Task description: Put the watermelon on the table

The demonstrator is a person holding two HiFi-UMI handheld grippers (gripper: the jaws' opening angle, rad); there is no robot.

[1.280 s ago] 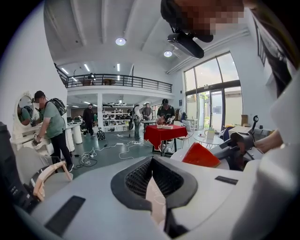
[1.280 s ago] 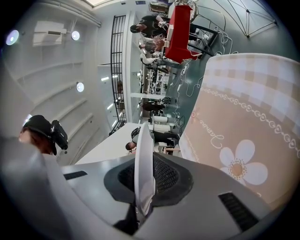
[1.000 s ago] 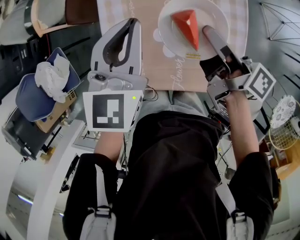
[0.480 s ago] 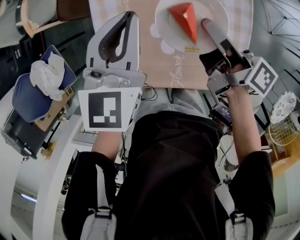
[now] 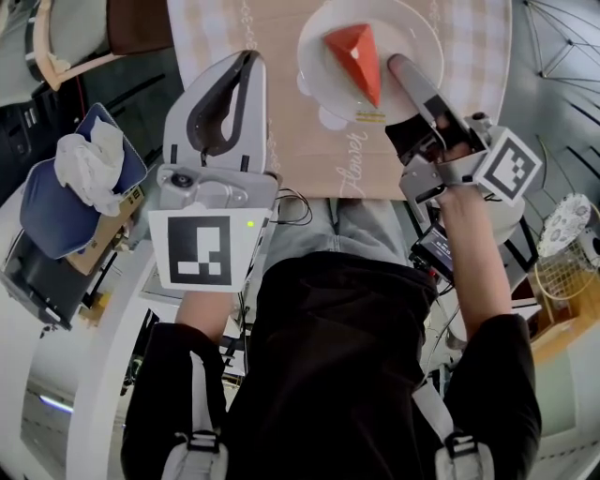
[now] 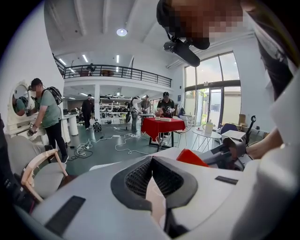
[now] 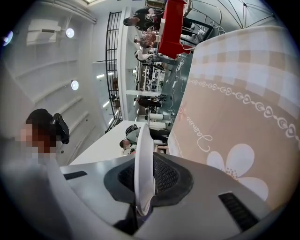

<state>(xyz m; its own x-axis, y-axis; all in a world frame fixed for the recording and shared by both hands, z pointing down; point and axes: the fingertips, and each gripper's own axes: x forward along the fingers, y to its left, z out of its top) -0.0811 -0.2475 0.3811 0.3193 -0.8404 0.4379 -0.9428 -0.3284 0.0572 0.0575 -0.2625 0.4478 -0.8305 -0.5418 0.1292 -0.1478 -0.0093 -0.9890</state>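
A red watermelon wedge (image 5: 354, 54) lies on a white plate (image 5: 412, 28) over the beige flowered tablecloth (image 5: 309, 150). My right gripper (image 5: 401, 70) is shut on the plate's near right rim. In the right gripper view the rim (image 7: 144, 164) stands edge-on between the jaws of the right gripper (image 7: 145, 161). Whether the plate rests on the cloth or hangs just above it I cannot tell. My left gripper (image 5: 244, 61) is shut and holds nothing, at the cloth's left edge. In the left gripper view, the left gripper (image 6: 152, 160) points past the wedge (image 6: 190, 157).
A blue seat with crumpled white cloth (image 5: 86, 161) sits at the left, a wire basket (image 5: 567, 267) at the right. The left gripper view shows a wooden chair (image 6: 35, 166), a red-covered table (image 6: 161, 125) and several people standing far off.
The plate with the wedge and my right gripper have shifted slightly left in the head view, still held. The left gripper has drifted a little left too.
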